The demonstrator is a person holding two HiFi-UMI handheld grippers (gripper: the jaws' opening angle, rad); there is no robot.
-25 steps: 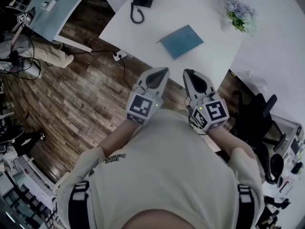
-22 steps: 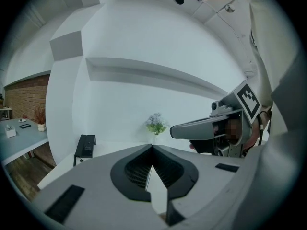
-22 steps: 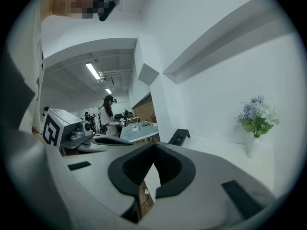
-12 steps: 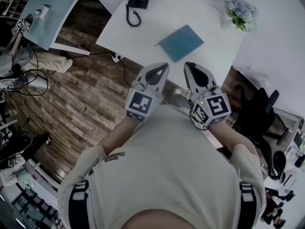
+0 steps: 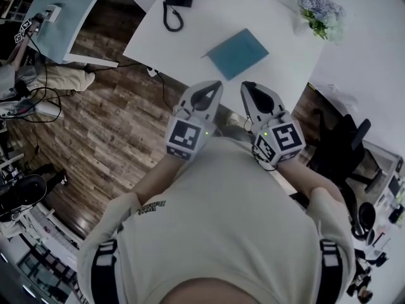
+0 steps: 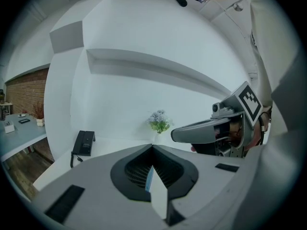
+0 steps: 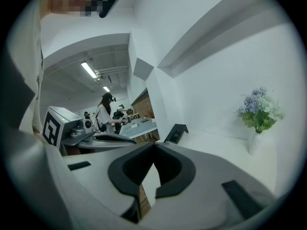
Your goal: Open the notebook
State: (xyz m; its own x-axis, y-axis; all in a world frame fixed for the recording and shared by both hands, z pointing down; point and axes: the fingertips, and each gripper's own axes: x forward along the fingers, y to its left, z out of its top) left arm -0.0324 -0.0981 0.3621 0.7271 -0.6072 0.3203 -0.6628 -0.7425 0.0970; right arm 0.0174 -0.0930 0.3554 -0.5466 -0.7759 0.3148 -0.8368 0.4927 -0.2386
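- Two grippers, head view: left gripper [image 5: 217, 86] and right gripper [image 5: 245, 85] side by side, near the edge of the white table [image 5: 209, 18]; closed blue notebook [image 5: 237, 54] lies on it, apart from both.
- Left gripper view: jaws together, nothing between them.
- Right gripper view: jaws together, nothing held; flowers [image 7: 259, 110] stand on the table.

Worktop [image 5: 209, 11]: smooth, white, matt. Notebook [image 5: 238, 54]: teal cover, matt. Floor [image 5: 107, 132]: wood planks, grainy, dull. Left tool [image 5: 217, 85], right tool [image 5: 245, 86]: grey matt plastic.
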